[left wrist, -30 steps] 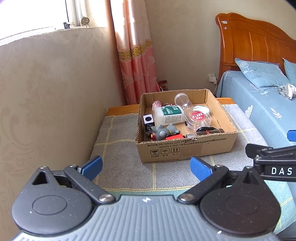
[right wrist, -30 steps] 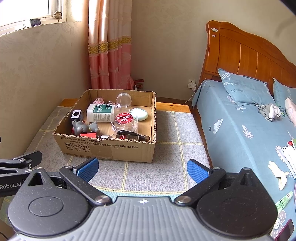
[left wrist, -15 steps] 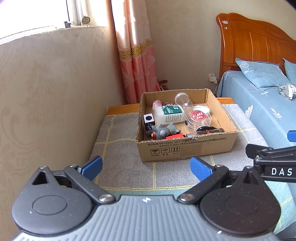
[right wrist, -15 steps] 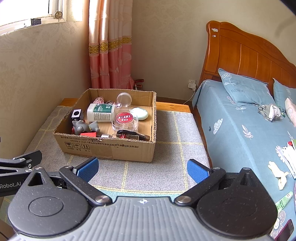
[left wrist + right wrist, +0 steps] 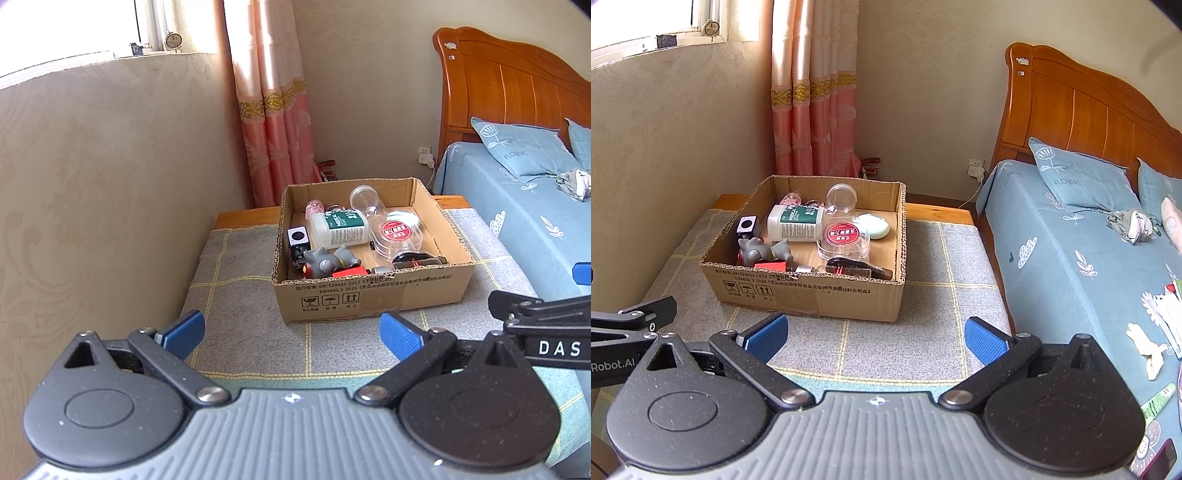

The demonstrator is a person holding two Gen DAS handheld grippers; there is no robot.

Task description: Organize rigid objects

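Blue-padded jaws of the left gripper (image 5: 291, 332) and right gripper (image 5: 875, 334) are held wide apart and empty at lower frame. Mid-frame, the brown cardboard box (image 5: 812, 291) already holds the white bottle (image 5: 796, 223), red-lidded clear tub (image 5: 843, 238) and grey toy (image 5: 762, 251); a finished tidy or one pending is equally fitted. Nothing is seen blocking; the blue bed (image 5: 1071, 258) lies at right.
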